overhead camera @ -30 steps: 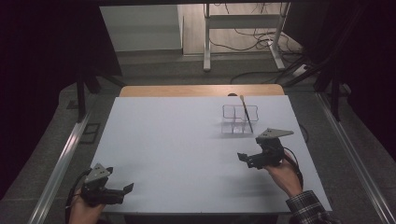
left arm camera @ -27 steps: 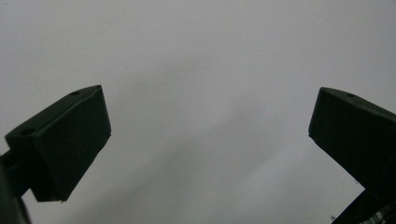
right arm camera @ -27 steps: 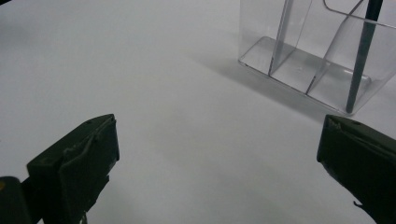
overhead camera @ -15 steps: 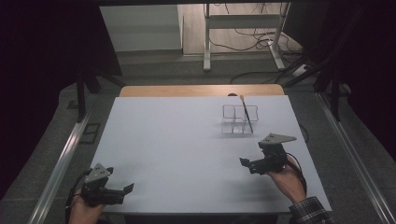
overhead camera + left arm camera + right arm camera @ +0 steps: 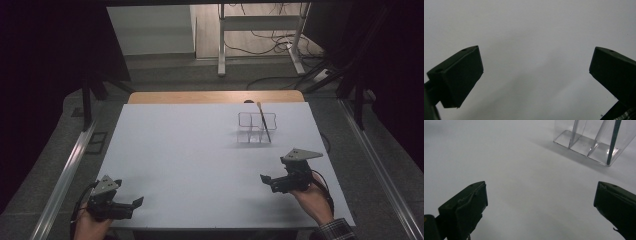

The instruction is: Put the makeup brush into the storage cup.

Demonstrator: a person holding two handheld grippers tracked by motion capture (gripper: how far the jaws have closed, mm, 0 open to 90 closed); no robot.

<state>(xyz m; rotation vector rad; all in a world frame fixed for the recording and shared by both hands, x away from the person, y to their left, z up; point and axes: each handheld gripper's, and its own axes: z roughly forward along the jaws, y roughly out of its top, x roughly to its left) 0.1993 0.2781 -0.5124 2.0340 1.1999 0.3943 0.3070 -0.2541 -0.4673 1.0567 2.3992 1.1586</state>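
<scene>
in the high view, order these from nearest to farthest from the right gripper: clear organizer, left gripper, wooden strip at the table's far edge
From the right gripper:
1. Clear organizer, just beyond it, holding a brush.
2. Wooden strip, along the far edge.
3. Left gripper, at the near left corner.

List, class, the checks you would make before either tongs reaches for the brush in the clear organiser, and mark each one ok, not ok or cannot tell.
1. Right tongs open and holding nothing: ok.
2. Left tongs open and holding nothing: ok.
3. Brush standing in the clear organiser, handle leaning: ok.
4. Bare table between right tongs and organiser: ok.
5. Organiser fixed to the table: cannot tell.
6. Which compartment holds the brush tip: an end one, ok.
</scene>
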